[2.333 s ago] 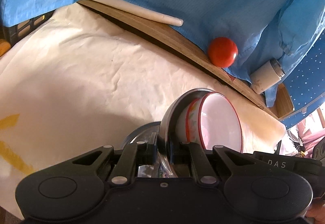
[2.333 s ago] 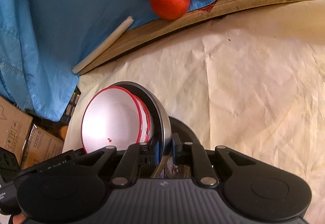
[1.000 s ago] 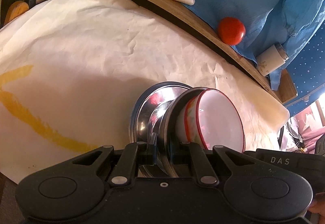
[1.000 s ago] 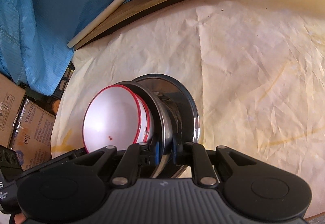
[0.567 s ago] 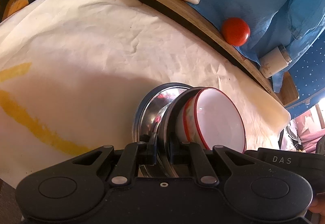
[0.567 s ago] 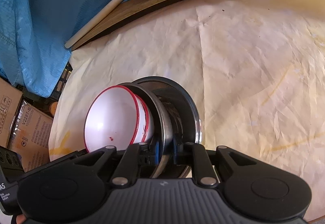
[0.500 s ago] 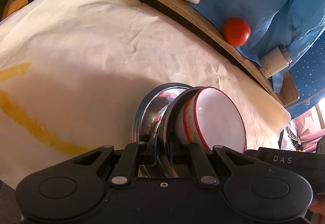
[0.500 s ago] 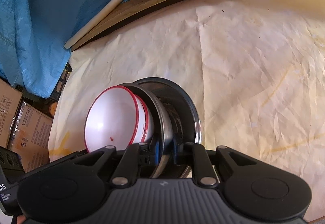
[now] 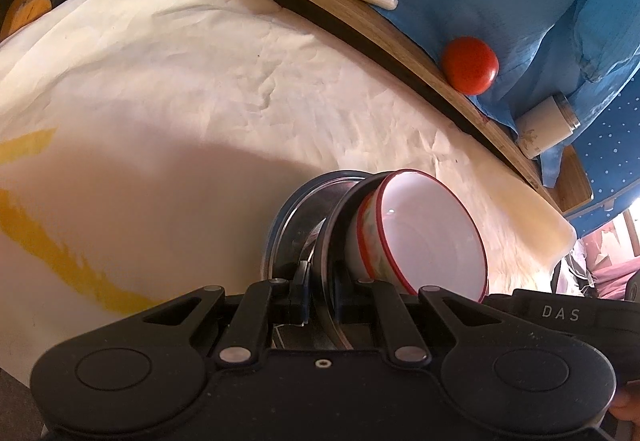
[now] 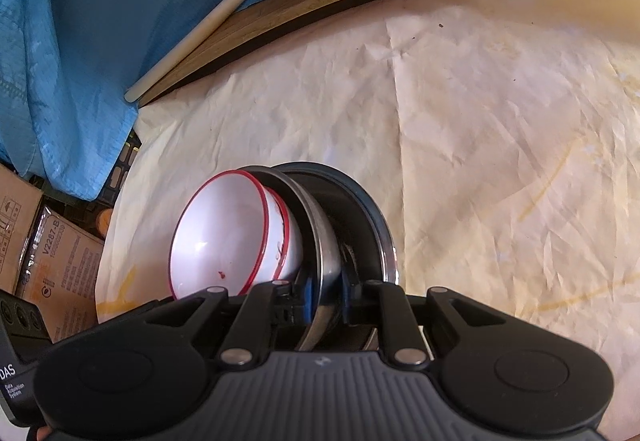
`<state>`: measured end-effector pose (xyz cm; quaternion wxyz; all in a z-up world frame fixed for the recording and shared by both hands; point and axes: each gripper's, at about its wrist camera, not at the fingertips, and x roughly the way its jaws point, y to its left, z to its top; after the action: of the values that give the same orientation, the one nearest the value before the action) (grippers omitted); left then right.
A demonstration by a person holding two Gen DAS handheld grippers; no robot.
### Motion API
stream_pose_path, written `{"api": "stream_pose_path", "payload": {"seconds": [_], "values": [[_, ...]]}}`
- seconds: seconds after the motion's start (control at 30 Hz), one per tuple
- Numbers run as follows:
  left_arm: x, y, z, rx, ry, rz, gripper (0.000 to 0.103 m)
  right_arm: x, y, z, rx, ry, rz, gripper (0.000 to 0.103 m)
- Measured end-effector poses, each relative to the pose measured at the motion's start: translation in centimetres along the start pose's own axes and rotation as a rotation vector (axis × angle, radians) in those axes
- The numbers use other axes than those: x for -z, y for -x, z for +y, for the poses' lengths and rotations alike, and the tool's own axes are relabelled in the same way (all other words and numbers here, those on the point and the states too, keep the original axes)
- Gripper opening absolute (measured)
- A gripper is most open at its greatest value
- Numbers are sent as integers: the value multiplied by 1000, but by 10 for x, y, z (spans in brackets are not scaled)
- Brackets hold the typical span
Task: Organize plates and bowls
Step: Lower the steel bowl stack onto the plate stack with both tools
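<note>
Left tongs (image 9: 320, 295) and right tongs (image 10: 325, 295) each clenched on steel plate (image 9: 334, 237) rim — red-rimmed bowls (image 9: 424, 237) nested inside

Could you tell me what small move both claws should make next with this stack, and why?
Probably open both claws and back away. The left claw and right claw each pinch the rim of the steel plate carrying the red-rimmed bowls, and it appears already seated on the lower steel plate.

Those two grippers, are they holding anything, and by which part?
Both the left gripper and the right gripper pinch the rim of one steel plate, on opposite sides; two red-rimmed bowls sit on it.
</note>
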<state>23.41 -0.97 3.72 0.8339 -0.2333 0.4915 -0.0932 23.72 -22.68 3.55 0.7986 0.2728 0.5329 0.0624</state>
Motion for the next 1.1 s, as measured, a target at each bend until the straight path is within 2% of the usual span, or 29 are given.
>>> {"api": "stream_pose_path", "payload": {"seconds": [0.9,1.1], "values": [[-4,-2,3,-1,5,17,10,-1,-2,-2,-12,4,-2,19],[-5,6,2,-5,-4,-20,10,-1,-1,-3,-15,0,0,20]]}}
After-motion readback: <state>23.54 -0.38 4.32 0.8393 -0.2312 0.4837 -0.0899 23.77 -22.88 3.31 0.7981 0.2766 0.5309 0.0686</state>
